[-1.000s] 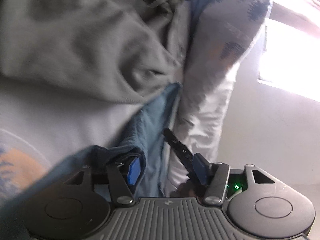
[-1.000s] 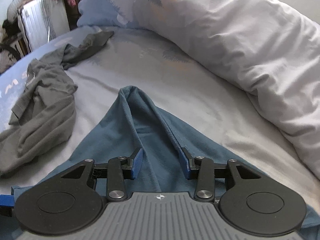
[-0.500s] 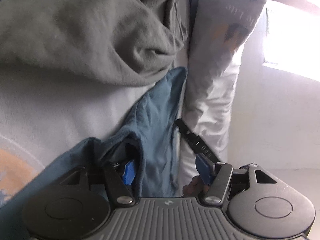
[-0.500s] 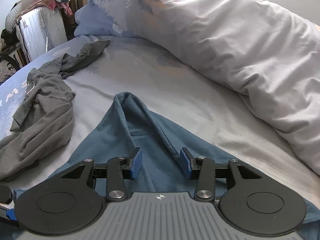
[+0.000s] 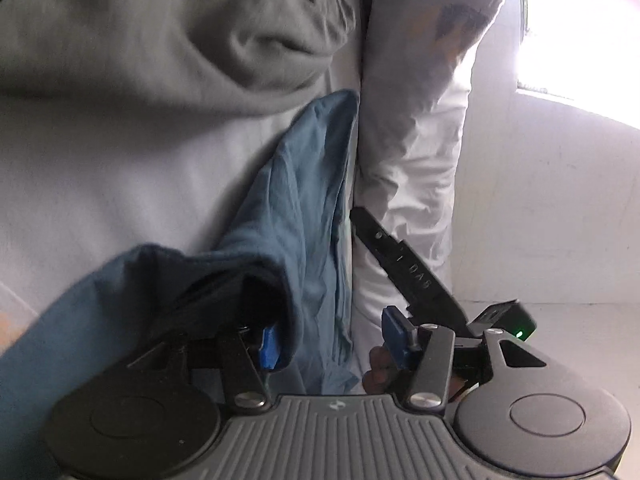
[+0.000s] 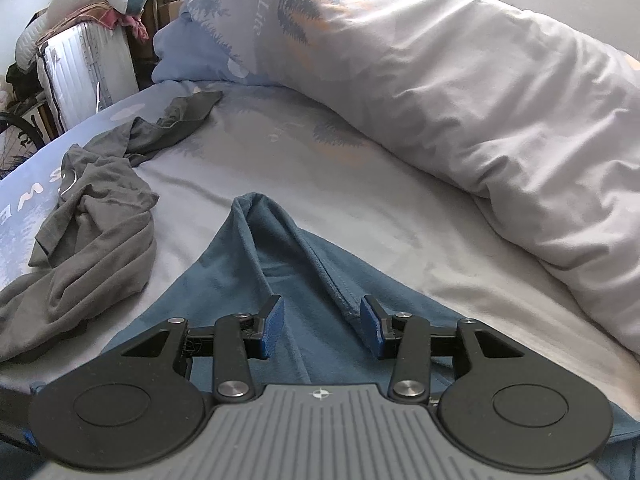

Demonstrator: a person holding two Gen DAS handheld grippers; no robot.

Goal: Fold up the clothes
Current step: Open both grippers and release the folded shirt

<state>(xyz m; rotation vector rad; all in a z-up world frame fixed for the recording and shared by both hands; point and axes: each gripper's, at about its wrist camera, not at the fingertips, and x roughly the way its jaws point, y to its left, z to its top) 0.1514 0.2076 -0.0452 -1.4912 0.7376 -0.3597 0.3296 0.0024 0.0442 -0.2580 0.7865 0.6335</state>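
Left gripper (image 5: 328,338) now lower over blue shirt (image 6: 256,280), jaws released, cloth draped on one finger. Right gripper (image 6: 322,324) released astride shirt's central fold. Grey garment (image 6: 92,220) at 9 o'clock on bed (image 6: 360,200).

The shirt (image 6: 240,280) is plain teal-blue, the crumpled garment (image 6: 92,236) beside it plain dark grey. The bed sheet (image 6: 280,152) and duvet (image 6: 460,92) are pale grey-white, printed with blue trees and orange patches. Both black claws carry blue pads (image 6: 274,326).
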